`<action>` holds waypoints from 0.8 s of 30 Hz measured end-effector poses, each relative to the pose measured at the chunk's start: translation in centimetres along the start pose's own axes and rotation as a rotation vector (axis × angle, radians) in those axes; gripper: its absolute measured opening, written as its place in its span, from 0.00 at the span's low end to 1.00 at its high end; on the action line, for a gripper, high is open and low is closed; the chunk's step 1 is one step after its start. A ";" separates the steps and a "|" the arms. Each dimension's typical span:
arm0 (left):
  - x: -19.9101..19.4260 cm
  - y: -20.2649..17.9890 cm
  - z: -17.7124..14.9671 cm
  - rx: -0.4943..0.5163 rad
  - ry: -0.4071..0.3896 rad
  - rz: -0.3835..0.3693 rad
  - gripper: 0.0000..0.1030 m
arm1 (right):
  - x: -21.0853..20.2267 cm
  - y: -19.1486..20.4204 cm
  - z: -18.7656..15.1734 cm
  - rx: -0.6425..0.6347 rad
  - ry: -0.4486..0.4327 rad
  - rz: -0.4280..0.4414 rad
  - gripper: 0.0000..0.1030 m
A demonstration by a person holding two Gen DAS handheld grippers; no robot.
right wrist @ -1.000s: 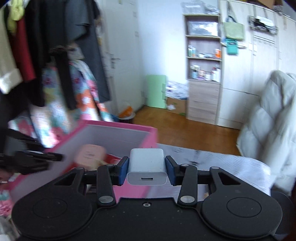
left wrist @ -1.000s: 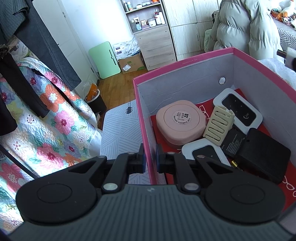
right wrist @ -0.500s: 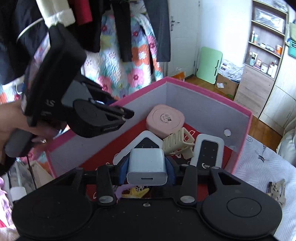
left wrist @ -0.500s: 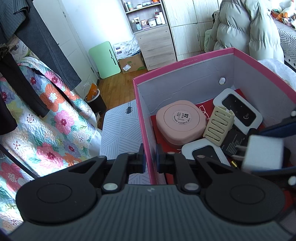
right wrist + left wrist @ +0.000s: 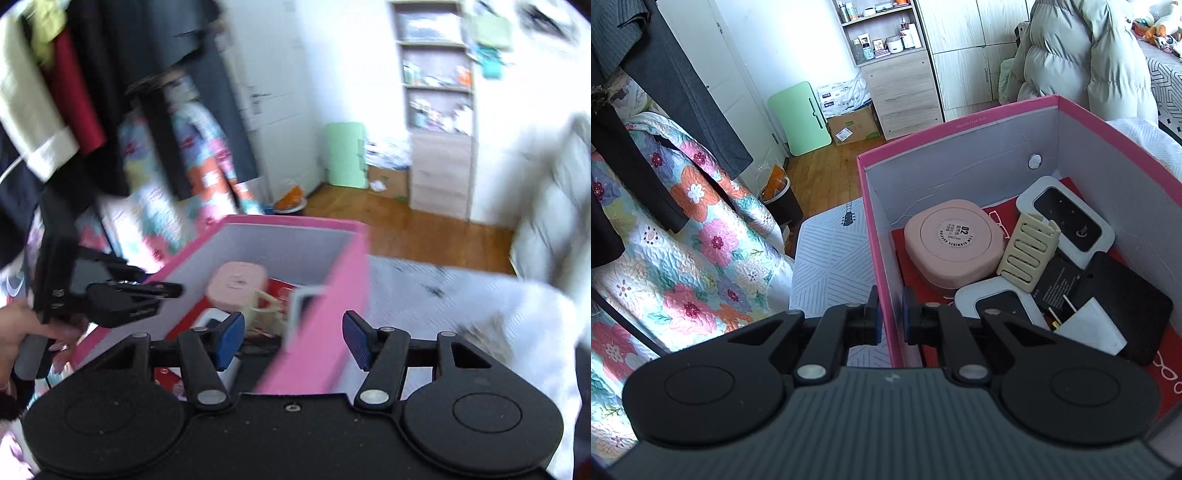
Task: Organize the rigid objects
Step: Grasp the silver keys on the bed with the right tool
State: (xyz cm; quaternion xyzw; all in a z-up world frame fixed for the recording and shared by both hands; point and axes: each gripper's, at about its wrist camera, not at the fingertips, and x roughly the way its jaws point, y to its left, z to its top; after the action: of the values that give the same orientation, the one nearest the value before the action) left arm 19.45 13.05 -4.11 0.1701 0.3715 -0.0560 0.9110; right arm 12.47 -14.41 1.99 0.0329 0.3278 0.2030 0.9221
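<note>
Two grippers work over a bed with a white, line-patterned cover [image 5: 831,266], in a bedroom with a wooden floor [image 5: 827,166], a floral quilt [image 5: 701,258] on the left, hanging dark clothes [image 5: 683,92], a green folding board [image 5: 798,112] against the far wall and a wooden shelf cabinet [image 5: 901,85].

On the bed stands a pink box [image 5: 960,127] with grey inner walls and a red floor. The left gripper [image 5: 891,318] is clamped on its near-left wall. The right gripper [image 5: 293,339] is spread wide and holds nothing, hovering at the box's near-right wall; that view is blurred.

Inside lie a round-cornered pink case [image 5: 955,243], a cream comb-like clip [image 5: 1027,256], two white devices with black screens [image 5: 1067,221] [image 5: 997,302], a black flat case [image 5: 1123,306] and a white charger [image 5: 1089,328] at the near right, leaning on the black case.
</note>
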 end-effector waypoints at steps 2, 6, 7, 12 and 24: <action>0.0 0.0 0.0 -0.002 0.000 -0.002 0.09 | 0.4 -1.4 -0.8 0.017 0.015 -0.051 0.62; 0.0 0.3 0.1 -0.023 0.000 -0.022 0.09 | 1.6 -3.6 -2.1 0.059 0.052 -0.094 0.62; 0.0 0.3 0.1 -0.024 0.000 -0.022 0.09 | 1.9 -3.9 -2.3 0.047 0.054 -0.118 0.62; 0.1 0.4 0.0 -0.024 0.002 -0.025 0.09 | 3.9 -5.1 -2.6 -0.034 0.043 -0.242 0.59; 0.2 0.3 -0.1 -0.004 0.008 -0.013 0.09 | 10.9 -9.6 -0.2 0.057 0.089 -0.321 0.20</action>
State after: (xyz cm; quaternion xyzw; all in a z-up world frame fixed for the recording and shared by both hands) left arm 19.61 13.39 -4.20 0.1660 0.3763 -0.0602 0.9095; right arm 23.39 -18.93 -6.50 -0.0029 0.3749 0.0448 0.9260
